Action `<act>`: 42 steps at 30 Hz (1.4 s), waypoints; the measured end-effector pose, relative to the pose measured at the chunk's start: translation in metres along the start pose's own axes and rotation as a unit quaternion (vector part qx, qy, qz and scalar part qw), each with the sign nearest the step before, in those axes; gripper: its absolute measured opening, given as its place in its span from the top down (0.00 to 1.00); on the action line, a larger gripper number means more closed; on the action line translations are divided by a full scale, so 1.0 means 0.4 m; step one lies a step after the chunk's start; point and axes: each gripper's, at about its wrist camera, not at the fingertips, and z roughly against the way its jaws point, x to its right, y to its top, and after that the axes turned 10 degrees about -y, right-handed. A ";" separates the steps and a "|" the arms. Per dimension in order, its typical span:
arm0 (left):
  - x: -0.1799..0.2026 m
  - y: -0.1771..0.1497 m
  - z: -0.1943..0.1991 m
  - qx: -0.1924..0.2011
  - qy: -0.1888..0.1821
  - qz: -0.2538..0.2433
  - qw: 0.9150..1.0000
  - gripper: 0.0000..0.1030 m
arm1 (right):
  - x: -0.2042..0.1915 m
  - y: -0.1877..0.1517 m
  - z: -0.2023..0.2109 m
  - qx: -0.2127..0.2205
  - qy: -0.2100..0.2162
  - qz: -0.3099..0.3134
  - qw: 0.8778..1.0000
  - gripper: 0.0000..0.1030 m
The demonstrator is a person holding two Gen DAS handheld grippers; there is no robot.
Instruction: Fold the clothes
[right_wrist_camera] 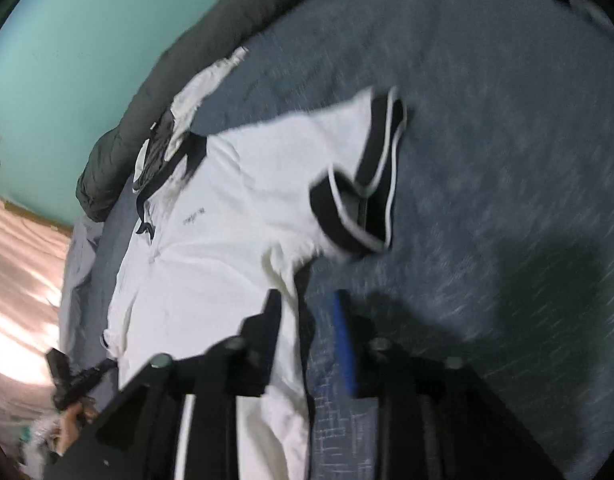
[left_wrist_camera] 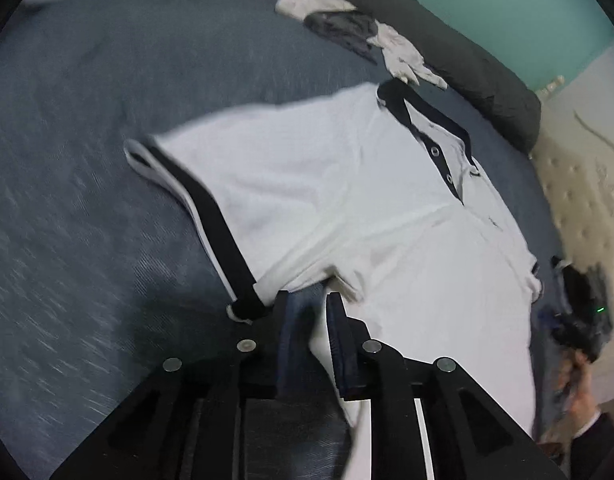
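Left gripper (left_wrist_camera: 305,300), lower centre of the left wrist view: jaws stand moderately apart with only blue bedspread (left_wrist_camera: 87,120) between the tips, nothing gripped. Left fingertip lies just beside the black-banded sleeve cuff (left_wrist_camera: 247,308) of the white polo shirt (left_wrist_camera: 347,208); whether it touches cannot be told.

Right gripper (right_wrist_camera: 307,300), lower centre of the right wrist view: jaws likewise parted, clamping nothing. Shirt edge passes under the left finger; bedspread (right_wrist_camera: 507,120) shows in the gap.

Shirt lies spread front-up across the middle of both frames, sleeve (right_wrist_camera: 371,184) folded over with its dark band showing. Collar and buttoned placket (left_wrist_camera: 439,148) point toward the upper right of the left wrist view.

Beyond the collar, a grey-and-white garment (left_wrist_camera: 347,32) rests against a dark bolster (left_wrist_camera: 447,48) below a teal wall (left_wrist_camera: 507,8)
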 end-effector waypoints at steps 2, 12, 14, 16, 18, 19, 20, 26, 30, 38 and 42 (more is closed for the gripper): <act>0.014 0.047 -0.008 0.003 0.005 -0.008 1.000 0.73 | -0.024 0.036 0.005 0.006 0.005 0.018 1.000 0.71; 0.081 0.272 -0.077 0.018 0.023 -0.042 0.999 0.65 | -0.196 0.202 -0.108 -0.008 0.014 0.092 0.996 0.71; 0.090 0.312 -0.108 0.018 0.023 -0.048 0.998 0.63 | -0.229 0.235 -0.143 -0.010 0.014 0.103 0.995 0.70; 0.100 0.351 -0.140 0.019 0.023 -0.054 0.998 0.62 | -0.259 0.269 -0.178 -0.014 0.009 0.113 0.993 0.66; 0.107 0.385 -0.175 0.018 0.012 -0.053 0.998 0.62 | -0.286 0.298 -0.208 -0.015 0.003 0.128 0.992 0.65; 0.111 0.398 -0.195 0.017 0.014 -0.057 0.998 0.62 | -0.300 0.312 -0.222 -0.014 0.001 0.137 0.991 0.65; 0.115 0.411 -0.216 0.016 0.016 -0.060 0.998 0.62 | -0.316 0.326 -0.236 -0.012 0.000 0.147 0.989 0.65; 0.144 0.473 -0.332 -0.002 0.035 -0.091 0.995 0.62 | -0.390 0.404 -0.330 -0.009 -0.013 0.186 0.982 0.64; 0.148 0.516 -0.387 -0.004 0.048 -0.114 0.992 0.53 | -0.429 0.441 -0.385 -0.010 -0.017 0.216 0.976 0.64; 0.143 0.555 -0.468 -0.020 0.047 -0.141 0.989 0.53 | -0.489 0.449 -0.481 -0.029 -0.026 0.269 0.962 0.64; 0.141 0.556 -0.482 -0.019 0.042 -0.147 0.988 0.56 | -0.509 0.441 -0.496 -0.023 -0.030 0.290 0.956 0.71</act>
